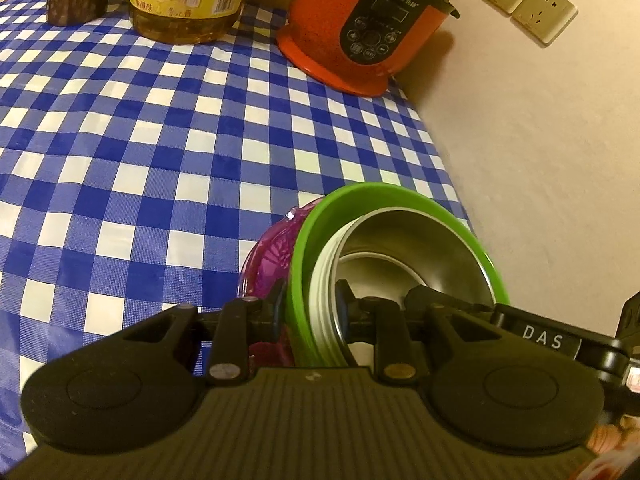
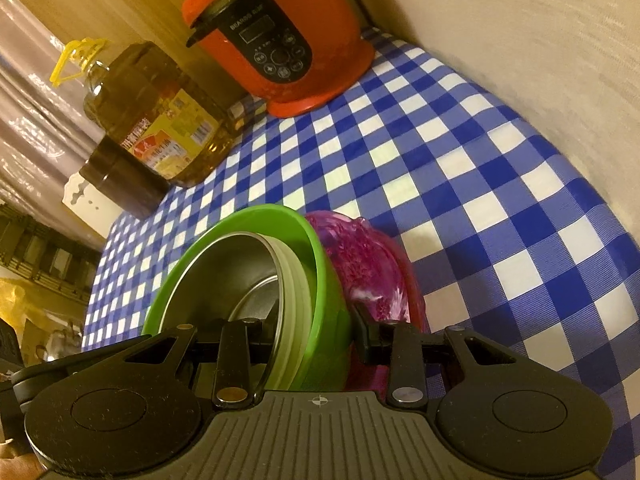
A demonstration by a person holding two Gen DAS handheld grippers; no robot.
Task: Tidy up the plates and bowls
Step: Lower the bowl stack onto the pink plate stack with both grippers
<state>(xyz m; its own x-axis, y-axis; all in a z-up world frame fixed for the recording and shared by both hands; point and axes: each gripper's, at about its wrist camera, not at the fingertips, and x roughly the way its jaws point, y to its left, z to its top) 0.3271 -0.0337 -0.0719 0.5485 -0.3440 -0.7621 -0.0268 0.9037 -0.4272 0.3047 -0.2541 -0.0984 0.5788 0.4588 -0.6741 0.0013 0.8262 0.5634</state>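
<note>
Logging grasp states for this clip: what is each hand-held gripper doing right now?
Left hand-held gripper: shut on the stacked bowls' rim.
Right hand-held gripper: shut on the same stacked bowls.

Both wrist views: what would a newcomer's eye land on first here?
First, the nested stack held tilted above the checked tablecloth: a steel bowl inside a green bowl, backed by a purple dish, with the left gripper and right gripper each clamped over its rim. Next, the red-orange electric cooker at the table's far corner by the wall, with a big cooking oil bottle beside it.
</note>
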